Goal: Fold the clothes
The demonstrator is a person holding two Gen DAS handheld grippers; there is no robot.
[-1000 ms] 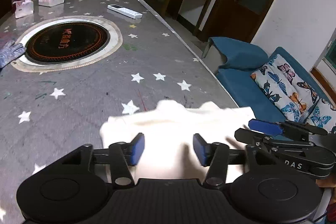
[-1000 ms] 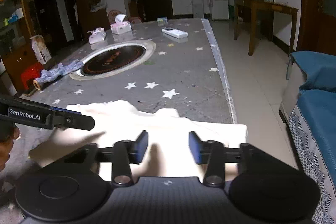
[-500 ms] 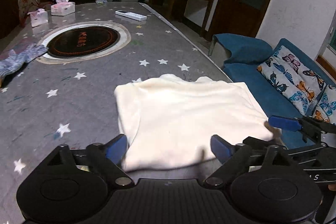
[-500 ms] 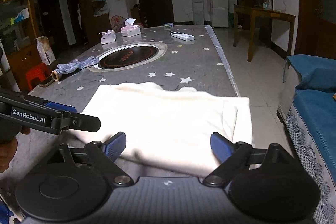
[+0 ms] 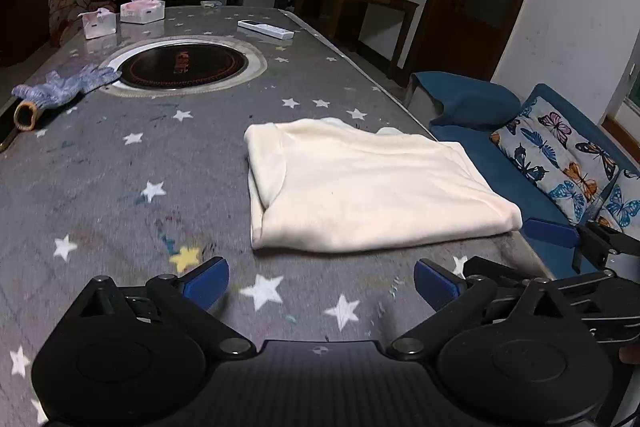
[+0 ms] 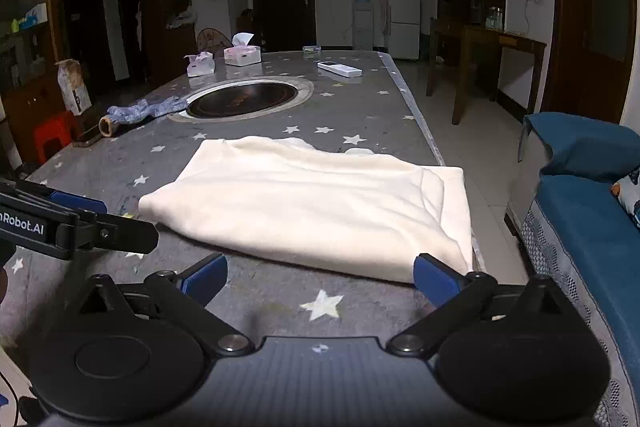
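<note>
One folded cream garment (image 5: 360, 187), long axis across table (image 5: 120, 187).

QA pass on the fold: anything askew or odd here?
Mostly tidy. The cream garment sits at the table's edge, one corner seemingly just past it, and bits of fabric poke out behind. Both grippers are open and clear.

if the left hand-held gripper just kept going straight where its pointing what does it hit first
Most likely the folded cream garment: the left hand-held gripper, jaws wide open, has only bare starred table before the cloth's near edge. Its height is unclear, so it might skim over.
</note>
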